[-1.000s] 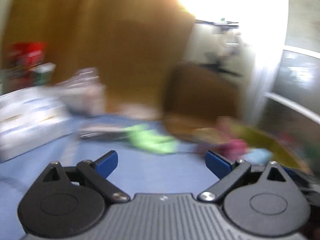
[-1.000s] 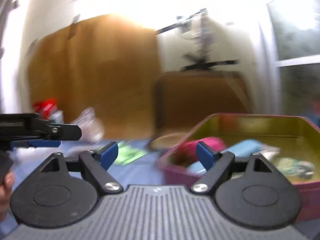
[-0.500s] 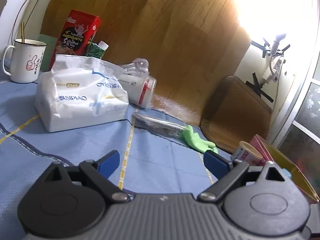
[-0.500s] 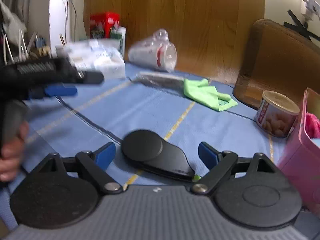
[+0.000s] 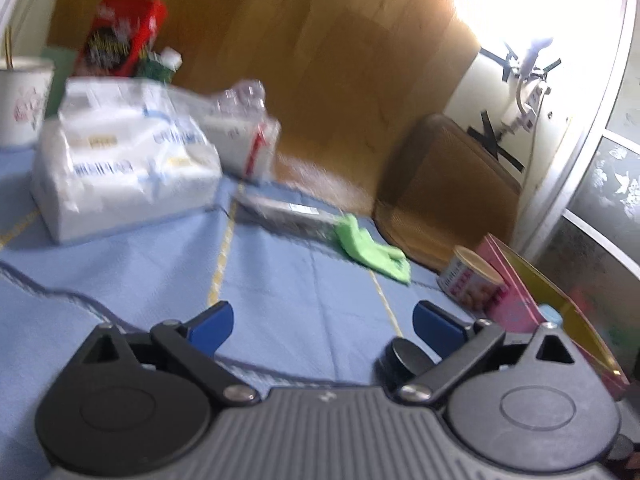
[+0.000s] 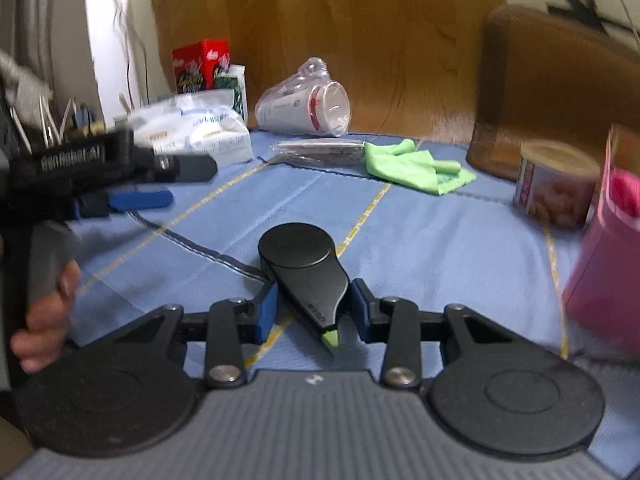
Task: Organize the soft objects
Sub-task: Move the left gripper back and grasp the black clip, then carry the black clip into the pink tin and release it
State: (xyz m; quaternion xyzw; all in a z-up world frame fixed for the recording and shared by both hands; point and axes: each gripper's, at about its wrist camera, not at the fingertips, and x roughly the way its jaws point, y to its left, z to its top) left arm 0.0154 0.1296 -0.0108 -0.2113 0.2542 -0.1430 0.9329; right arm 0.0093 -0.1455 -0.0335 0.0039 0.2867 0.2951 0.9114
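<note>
A table covered by a light blue cloth (image 6: 440, 248) with yellow lines carries everything. At the back lie a white tissue pack (image 6: 200, 132), a sleeve of paper cups (image 6: 304, 110) on its side, and a flat, clear-wrapped packet (image 6: 320, 148), blurred, perhaps utensils. A green cloth (image 6: 416, 170) is crumpled just beside that packet. To the right a labelled can (image 6: 554, 184) stands beside a pink box (image 6: 608, 272). Near the front lies a black handled tool (image 6: 308, 272) with a round head.

A lived-in home, this: a blue quilted cloth (image 6: 420, 240) covers the worktop, a tissue pack (image 5: 120, 168) sits at centre left, a mug (image 5: 22, 100) at the far left edge, a snack tin (image 6: 556, 184) at right, wood panelling (image 5: 320, 60) fills the top.
</note>
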